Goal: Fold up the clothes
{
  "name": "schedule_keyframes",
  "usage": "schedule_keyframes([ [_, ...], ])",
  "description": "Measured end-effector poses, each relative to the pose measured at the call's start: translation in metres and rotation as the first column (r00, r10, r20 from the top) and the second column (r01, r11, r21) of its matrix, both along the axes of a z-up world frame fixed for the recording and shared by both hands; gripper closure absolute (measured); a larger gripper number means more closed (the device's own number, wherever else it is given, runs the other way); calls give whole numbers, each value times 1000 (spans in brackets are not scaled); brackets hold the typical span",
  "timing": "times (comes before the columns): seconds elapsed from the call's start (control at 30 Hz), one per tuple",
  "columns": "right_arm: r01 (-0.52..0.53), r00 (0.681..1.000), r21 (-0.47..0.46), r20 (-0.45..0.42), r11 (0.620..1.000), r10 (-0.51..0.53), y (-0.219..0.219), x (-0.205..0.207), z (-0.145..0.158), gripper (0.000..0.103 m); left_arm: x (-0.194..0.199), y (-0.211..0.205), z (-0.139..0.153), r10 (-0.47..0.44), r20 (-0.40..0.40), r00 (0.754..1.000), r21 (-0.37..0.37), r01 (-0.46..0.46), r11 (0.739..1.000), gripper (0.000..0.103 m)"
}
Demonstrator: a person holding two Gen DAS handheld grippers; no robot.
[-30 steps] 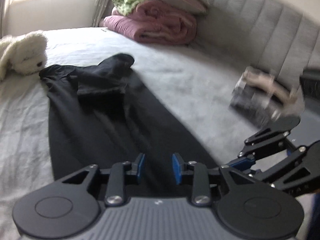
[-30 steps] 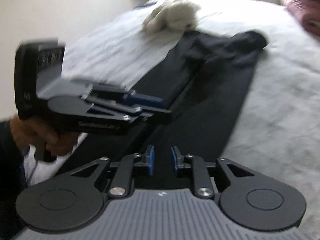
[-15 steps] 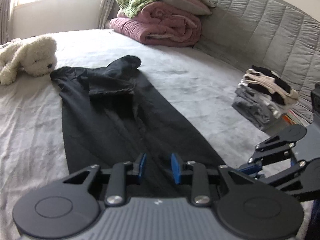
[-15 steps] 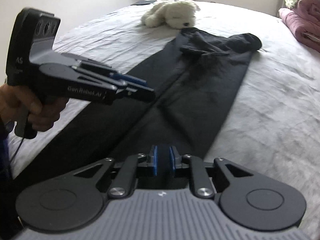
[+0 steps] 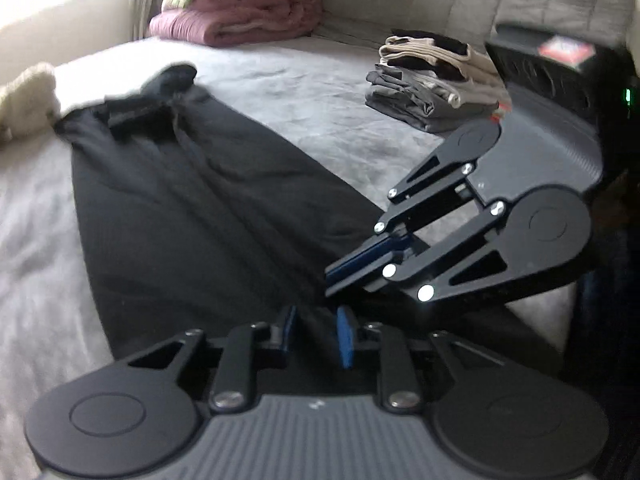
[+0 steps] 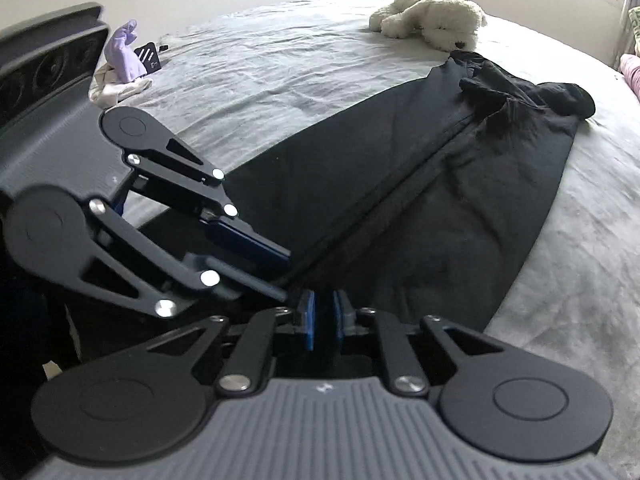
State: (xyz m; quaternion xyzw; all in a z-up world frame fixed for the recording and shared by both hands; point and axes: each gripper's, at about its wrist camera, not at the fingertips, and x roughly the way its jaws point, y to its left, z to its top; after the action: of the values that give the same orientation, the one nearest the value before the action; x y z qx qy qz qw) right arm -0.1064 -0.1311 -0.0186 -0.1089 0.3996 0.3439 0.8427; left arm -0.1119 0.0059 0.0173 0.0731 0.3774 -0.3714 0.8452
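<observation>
1. Across the centre of both views, black trousers [image 5: 192,208] lie flat on the grey bed [image 5: 304,92], waistband far end near a white plush toy [image 6: 432,20].
2. I see my right gripper [image 6: 323,316] at lower centre, fingers nearly closed, pinching the near trouser hem.
3. My left gripper [image 5: 316,334] at lower centre: fingers part open over black cloth, grip unclear.
4. Upper right of left view: folded clothes stack [image 5: 432,84]; pink blankets [image 5: 248,12] at top.
</observation>
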Motion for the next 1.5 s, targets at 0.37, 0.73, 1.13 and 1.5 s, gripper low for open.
schedule_keyframes([
  [0.37, 45, 999, -4, 15, 999, -44, -4, -1, -3, 95, -18, 16, 18, -79, -34, 996, -136, 74, 988, 79],
  [0.73, 76, 997, 17, 7, 997, -76, -23, -55, 12, 84, -31, -7, 3, -116, 21, 993, 54, 115, 992, 81],
  [1.13, 121, 993, -44, 18, 992, -120, -44, -89, 16, 88, -43, -6, 1, -154, 32, 988, 91, 150, 984, 83],
  [1.5, 118, 991, -102, -54, 988, -124, -48, -78, 10, 95, -46, -6, 2, -178, 36, 983, 112, 173, 979, 83],
])
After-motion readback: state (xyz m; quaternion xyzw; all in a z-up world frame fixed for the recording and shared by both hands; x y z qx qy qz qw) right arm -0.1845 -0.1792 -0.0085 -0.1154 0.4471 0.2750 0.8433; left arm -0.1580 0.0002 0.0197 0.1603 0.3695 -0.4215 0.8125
